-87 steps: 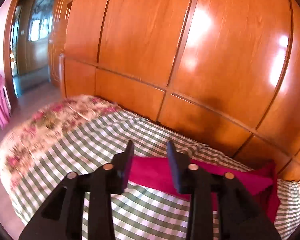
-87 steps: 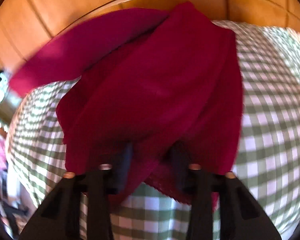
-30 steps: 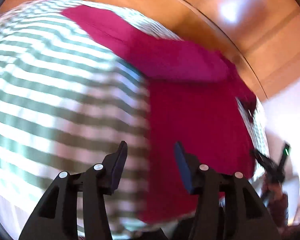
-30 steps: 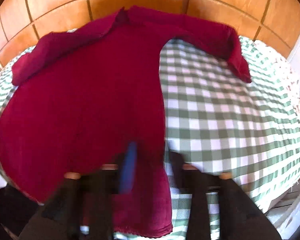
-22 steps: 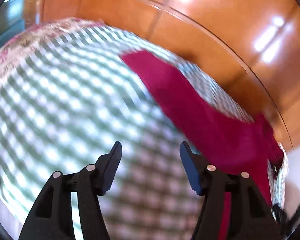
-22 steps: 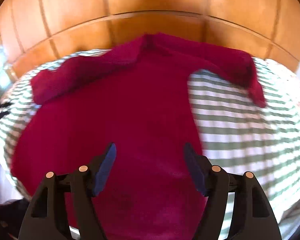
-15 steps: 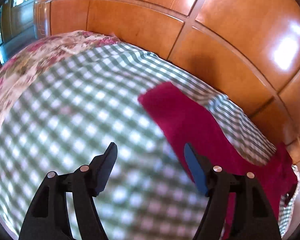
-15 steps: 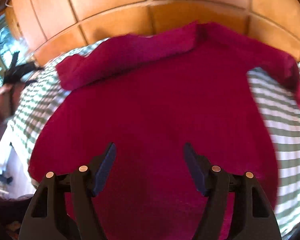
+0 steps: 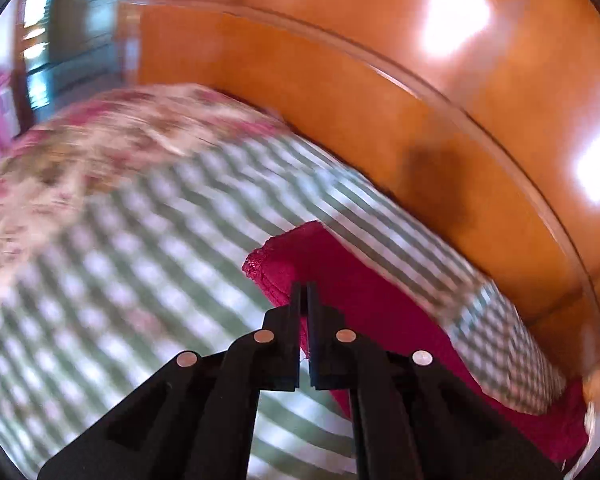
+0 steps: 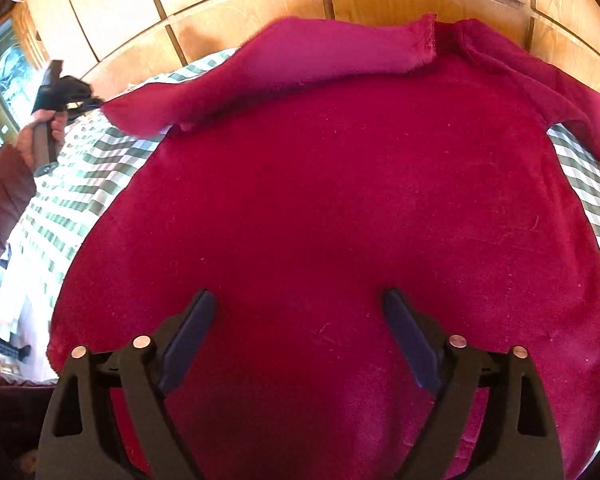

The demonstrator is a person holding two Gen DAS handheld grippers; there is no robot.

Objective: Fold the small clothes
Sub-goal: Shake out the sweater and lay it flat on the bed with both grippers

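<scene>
A crimson long-sleeved top [image 10: 340, 200] lies spread flat on a green-and-white checked bedcover [image 10: 76, 184]. Its left sleeve [image 10: 284, 64] stretches toward the left, its right sleeve [image 10: 540, 80] toward the right. My left gripper [image 9: 304, 286] is shut on the cuff end of the left sleeve [image 9: 284, 264], low over the cover. It also shows at the far left of the right wrist view [image 10: 56, 92], held by a hand. My right gripper [image 10: 296, 308] is open and empty above the lower middle of the top's body.
A glossy wooden panelled wall [image 9: 380, 100] runs right behind the bed. A floral quilt [image 9: 80, 152] covers the far left part of the bed. A doorway [image 9: 60, 32] lies beyond it. The bed's near edge is at the lower left of the right wrist view [image 10: 20, 320].
My left gripper has swung to the sleeve's cuff and closed on it. My right gripper has let go of the top, opened wide and now hovers over its lower body.
</scene>
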